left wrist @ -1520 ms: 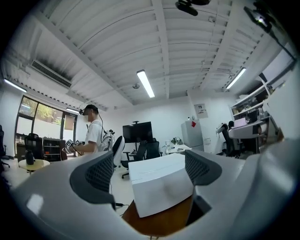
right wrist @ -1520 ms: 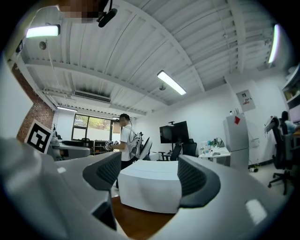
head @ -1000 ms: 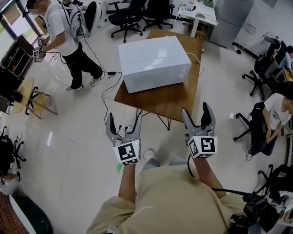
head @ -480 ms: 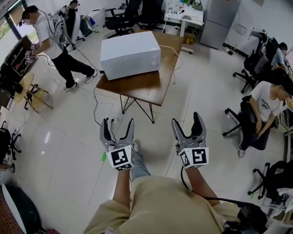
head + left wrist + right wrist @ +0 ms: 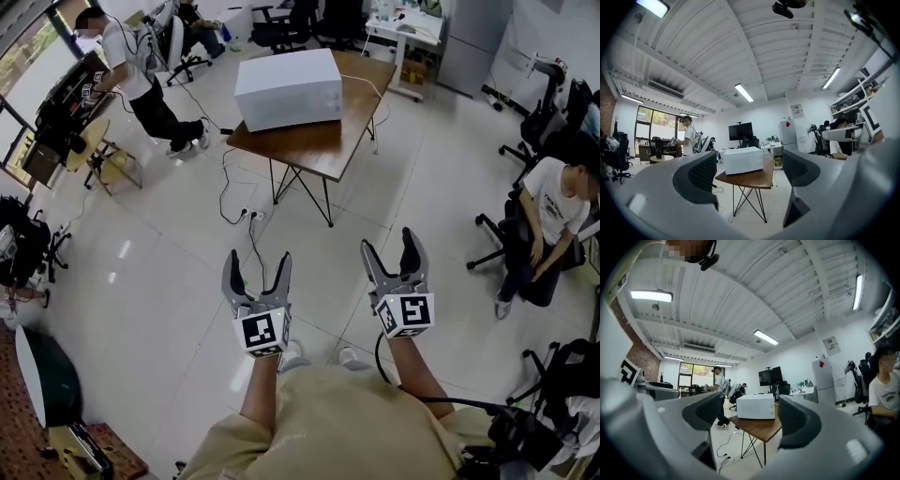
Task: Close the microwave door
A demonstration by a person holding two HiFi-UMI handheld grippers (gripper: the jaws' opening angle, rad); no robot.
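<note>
The white microwave (image 5: 288, 89) stands on a wooden table (image 5: 323, 141) far ahead of me across the tiled floor; it shows as a plain white box, with no open door to be seen. Both grippers hang in the air in front of my torso, well short of the table. My left gripper (image 5: 258, 259) is open with nothing between its jaws, which have just been closing a little. The right gripper (image 5: 388, 244) is open and empty too. Each gripper view frames the microwave (image 5: 743, 160) (image 5: 756, 407) small between the jaws.
Cables and a power strip (image 5: 251, 214) lie on the floor between me and the table. A person (image 5: 131, 66) stands at the left by a shelf, another sits at the right (image 5: 553, 216). Office chairs and a desk (image 5: 408, 28) line the back.
The table and microwave now lie farther away and smaller than a second ago; I have backed off from them. Both grippers stayed in front of me, still empty.
</note>
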